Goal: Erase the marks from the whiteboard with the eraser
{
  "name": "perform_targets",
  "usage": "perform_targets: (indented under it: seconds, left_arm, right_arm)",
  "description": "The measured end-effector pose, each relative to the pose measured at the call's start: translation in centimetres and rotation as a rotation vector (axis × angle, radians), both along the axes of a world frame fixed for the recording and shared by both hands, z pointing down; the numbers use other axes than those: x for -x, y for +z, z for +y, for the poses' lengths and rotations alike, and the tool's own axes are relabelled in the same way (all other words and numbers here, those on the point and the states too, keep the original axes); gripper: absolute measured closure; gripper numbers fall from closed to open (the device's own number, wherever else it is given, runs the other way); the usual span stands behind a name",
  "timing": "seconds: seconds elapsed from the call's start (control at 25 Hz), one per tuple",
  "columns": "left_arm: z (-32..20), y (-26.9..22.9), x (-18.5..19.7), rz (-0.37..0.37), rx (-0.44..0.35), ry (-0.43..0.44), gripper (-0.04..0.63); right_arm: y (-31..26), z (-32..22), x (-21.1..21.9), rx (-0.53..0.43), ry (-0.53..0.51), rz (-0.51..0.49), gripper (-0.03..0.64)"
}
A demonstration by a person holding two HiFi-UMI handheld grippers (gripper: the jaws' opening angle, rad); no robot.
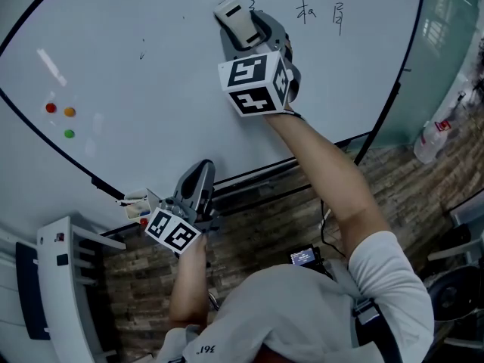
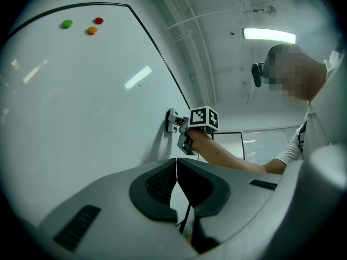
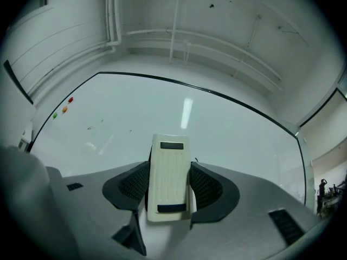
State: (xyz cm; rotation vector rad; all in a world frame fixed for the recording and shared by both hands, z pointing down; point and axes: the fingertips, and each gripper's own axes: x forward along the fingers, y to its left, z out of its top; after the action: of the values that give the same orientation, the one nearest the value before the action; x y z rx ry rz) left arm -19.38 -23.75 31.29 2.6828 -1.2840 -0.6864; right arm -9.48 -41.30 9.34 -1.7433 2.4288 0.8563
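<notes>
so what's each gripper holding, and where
Right gripper holds the eraser by its long sides, lower half. Left gripper is shut on nothing.

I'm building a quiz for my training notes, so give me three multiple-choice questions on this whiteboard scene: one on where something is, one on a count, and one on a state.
1. Where is the eraser?
A) clamped in the right gripper, against the whiteboard
B) on the floor
C) on a desk

2. How many round magnets are on the whiteboard?
A) one
B) three
C) five

3. How do the left gripper fingers stand?
A) closed on nothing
B) wide apart
C) closed on a marker

Answers:
1 A, the right gripper view shows the eraser between its fingers.
2 B, there is one red, one orange and one green.
3 A, the left gripper view shows the fingers meeting.
</notes>
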Motion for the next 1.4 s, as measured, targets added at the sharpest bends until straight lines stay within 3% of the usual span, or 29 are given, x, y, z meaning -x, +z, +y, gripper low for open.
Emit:
perform_targets:
  seconds: [0.64,1.4]
  left_arm:
    - [-1.3,0.2,-3.8,-0.020,0.014,0.011,0.589]
    - [-3.8,0.4,-9.7,-0.029,0.015,0.005,0.589]
  right_arm:
    - [-0.2,-2.5,-8.2,0.013,0.057,-0.021,0.365]
    - [-0.5,-3.8,-14.4,-0.008,0.052,-0.059,0.365]
